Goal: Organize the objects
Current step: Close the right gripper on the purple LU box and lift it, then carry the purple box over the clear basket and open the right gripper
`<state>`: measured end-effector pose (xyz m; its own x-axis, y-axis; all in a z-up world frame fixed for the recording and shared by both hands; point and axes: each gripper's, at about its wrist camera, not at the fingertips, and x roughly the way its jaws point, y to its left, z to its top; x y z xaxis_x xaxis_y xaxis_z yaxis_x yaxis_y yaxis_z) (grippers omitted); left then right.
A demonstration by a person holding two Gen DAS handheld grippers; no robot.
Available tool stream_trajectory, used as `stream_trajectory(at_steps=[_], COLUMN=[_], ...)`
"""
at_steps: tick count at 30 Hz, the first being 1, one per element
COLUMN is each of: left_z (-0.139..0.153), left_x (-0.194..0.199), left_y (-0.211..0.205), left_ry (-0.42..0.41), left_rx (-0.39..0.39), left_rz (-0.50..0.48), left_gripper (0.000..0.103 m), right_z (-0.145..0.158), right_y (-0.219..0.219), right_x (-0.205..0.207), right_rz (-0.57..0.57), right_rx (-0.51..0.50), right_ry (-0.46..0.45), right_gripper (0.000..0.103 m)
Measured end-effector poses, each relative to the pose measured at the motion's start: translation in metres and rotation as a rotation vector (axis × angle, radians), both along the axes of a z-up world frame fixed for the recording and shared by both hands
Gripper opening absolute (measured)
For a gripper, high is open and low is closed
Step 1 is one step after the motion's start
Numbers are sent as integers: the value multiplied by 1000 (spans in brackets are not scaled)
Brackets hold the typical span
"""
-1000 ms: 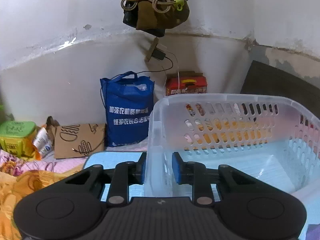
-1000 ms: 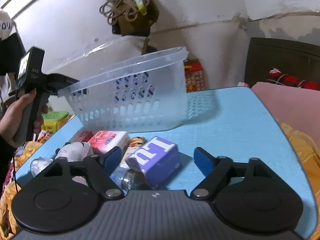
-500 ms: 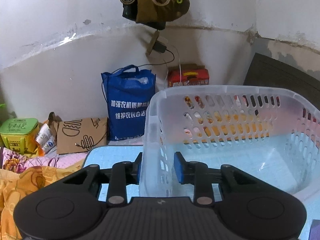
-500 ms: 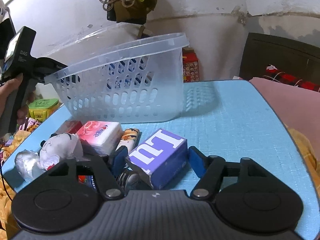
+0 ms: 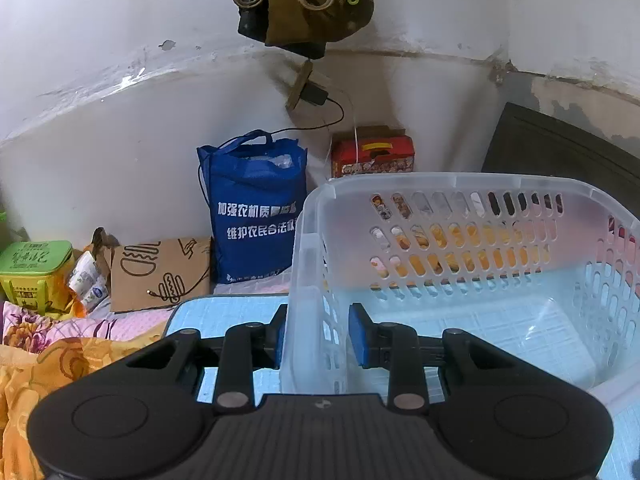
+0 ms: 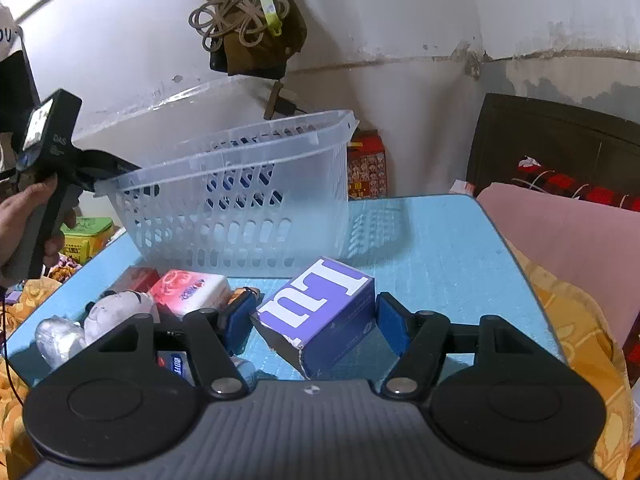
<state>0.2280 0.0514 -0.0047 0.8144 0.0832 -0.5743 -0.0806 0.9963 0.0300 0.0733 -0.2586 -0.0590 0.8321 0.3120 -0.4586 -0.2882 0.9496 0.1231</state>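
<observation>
Right claw [image 6: 314, 322] has closed in on the box [image 6: 320, 312], now pinching it; left claw [image 5: 316, 334] still clamps the basket [image 5: 460, 184] wall. Basket holds nothing.

Two wrist fisheyes, both close over the blue table [image 6: 440, 240].
Left view looks along its fingers, hard against the basket [image 5: 460, 184] wall at 12 o'clock; right view faces the same basket [image 6: 240, 200] from farther back, at 11 o'clock.
</observation>
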Motion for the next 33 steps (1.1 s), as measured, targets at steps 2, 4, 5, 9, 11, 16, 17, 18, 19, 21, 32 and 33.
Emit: stream_trajectory(at_steps=[2, 4, 5, 9, 11, 16, 17, 18, 19, 21, 32, 33], left_z=[0, 0, 0, 0, 1, 1, 1, 2, 2, 2, 1, 1], left_x=[0, 0, 0, 1, 3, 4, 4, 5, 6, 6, 6, 6], left_y=[0, 0, 0, 0, 0, 0, 0, 0, 0, 0, 0, 0], left_ry=[-2, -1, 0, 6, 10, 12, 11, 10, 13, 18, 24, 24], left_rx=[0, 0, 0, 0, -1, -1, -1, 0, 1, 1, 1, 1], left_rz=[-2, -3, -4, -9, -11, -12, -11, -10, -9, -10, -12, -12], left_gripper=[35, 35, 35, 35, 35, 35, 35, 35, 35, 35, 35, 35], right_z=[6, 14, 18, 37, 45, 76, 82, 88, 94, 102, 85, 82], right_y=[-2, -4, -5, -3, -2, 10, 14, 18, 24, 35, 75, 78], right_x=[-3, -7, -9, -15, -17, -9, -3, 5, 15, 42, 151, 153], right_rz=[-2, -1, 1, 12, 22, 52, 62, 68, 72, 70, 40, 42], right_rx=[1, 13, 21, 29, 31, 18, 16, 8, -5, -28, -60, -70], right_ry=[-17, -36, -45, -94, -117, -188, -206, -222, -232, -232, -97, -95], right_gripper=[69, 69, 69, 69, 69, 69, 69, 69, 69, 69, 69, 71])
